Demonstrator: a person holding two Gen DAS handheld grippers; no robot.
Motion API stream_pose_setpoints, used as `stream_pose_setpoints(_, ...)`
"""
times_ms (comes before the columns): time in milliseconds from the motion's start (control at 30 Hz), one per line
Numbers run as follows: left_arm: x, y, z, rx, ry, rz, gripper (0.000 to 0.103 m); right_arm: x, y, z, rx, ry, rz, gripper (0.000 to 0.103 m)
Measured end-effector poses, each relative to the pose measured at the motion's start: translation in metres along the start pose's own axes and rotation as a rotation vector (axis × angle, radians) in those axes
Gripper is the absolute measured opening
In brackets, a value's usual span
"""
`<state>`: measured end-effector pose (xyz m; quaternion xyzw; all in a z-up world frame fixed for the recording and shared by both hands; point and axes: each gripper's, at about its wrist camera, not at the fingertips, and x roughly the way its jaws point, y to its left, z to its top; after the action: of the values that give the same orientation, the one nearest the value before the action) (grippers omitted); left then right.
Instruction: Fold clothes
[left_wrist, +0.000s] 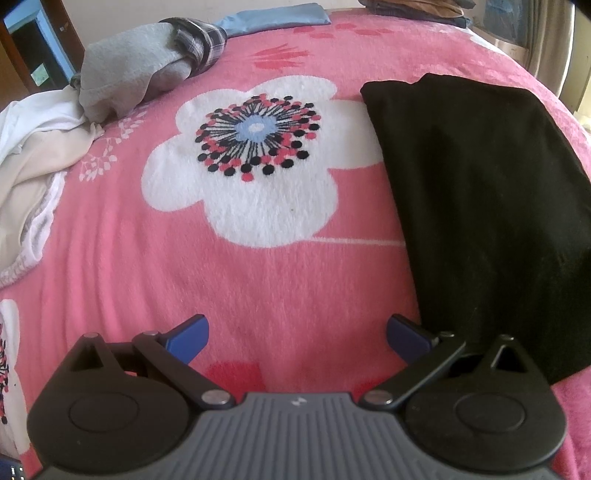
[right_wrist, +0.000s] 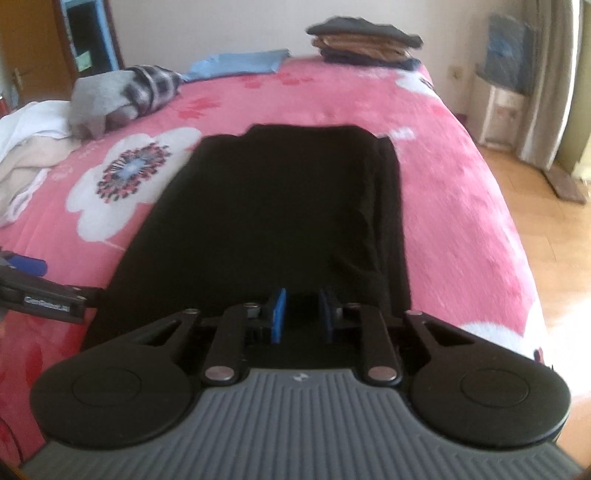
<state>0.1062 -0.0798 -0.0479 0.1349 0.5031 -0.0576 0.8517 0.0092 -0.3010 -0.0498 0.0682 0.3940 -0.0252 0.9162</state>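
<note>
Lying flat on the bed (left_wrist: 258, 288), the black garment (right_wrist: 273, 206) is partly folded. Left hand-held gripper (left_wrist: 297, 338) gapes wide; right hand-held gripper (right_wrist: 302, 310) stands partly parted over the garment's near edge.

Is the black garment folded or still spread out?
Folded: the black garment lies as a narrow rectangle on the pink blanket, with a layered edge along its right side.

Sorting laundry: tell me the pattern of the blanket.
Pink blanket with white flowers; clearest in left wrist view.
</note>
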Motion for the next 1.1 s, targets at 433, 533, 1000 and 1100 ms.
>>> stream_pose_setpoints(433, 0.004, 0.003, -0.003, -0.009, 0.008, -0.006, 0.103, -0.030, -0.024, -0.010, 0.055, -0.067, -0.080, 0.015)
stream_pose_setpoints(533, 0.004, 0.003, -0.004, -0.013, 0.008, -0.007, 0.103, -0.032, -0.007, -0.018, -0.016, -0.053, -0.007, 0.015)
stream_pose_setpoints(1000, 0.008, 0.009, -0.004, -0.007, 0.004, -0.032, 0.103, -0.042, -0.065, -0.019, 0.170, -0.065, -0.091, 0.013)
stream_pose_setpoints(1100, 0.009, 0.008, -0.004, 0.012, -0.007, -0.037, 0.103, -0.035, -0.061, -0.010, 0.190, -0.091, -0.050, 0.013)
